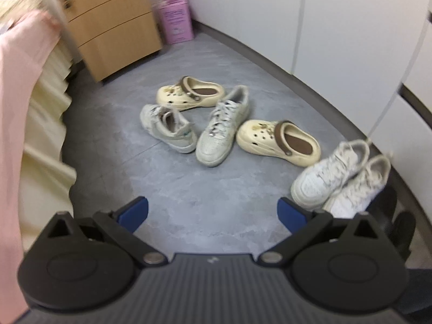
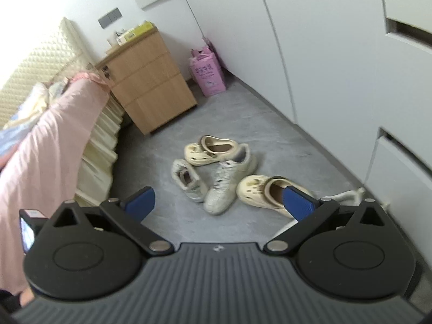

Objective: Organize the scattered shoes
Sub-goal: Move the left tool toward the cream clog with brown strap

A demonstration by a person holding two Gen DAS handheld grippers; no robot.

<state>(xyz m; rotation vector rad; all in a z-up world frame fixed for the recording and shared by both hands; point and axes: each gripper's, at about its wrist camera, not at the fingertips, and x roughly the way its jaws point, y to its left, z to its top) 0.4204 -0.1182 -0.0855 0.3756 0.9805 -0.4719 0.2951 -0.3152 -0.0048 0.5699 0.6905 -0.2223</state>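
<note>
Scattered shoes (image 1: 216, 129) on the floor well ahead of both wide-spread, empty tongs (image 1: 213, 212) (image 2: 220, 202).

We saw a grey mottled floor (image 2: 167, 145) running to white cabinet doors (image 2: 324, 54) along one side, with a dark skirting strip (image 1: 270, 54) at their foot. A wooden drawer chest (image 2: 151, 86) stood in the far corner — a pink paper bag (image 2: 208, 75) just beside it against the wall. A bed with a pink cover (image 2: 54, 129) and a cream padded headboard (image 2: 40, 64) filled the other side; a grey wall switch (image 2: 110, 17) sat above.
</note>
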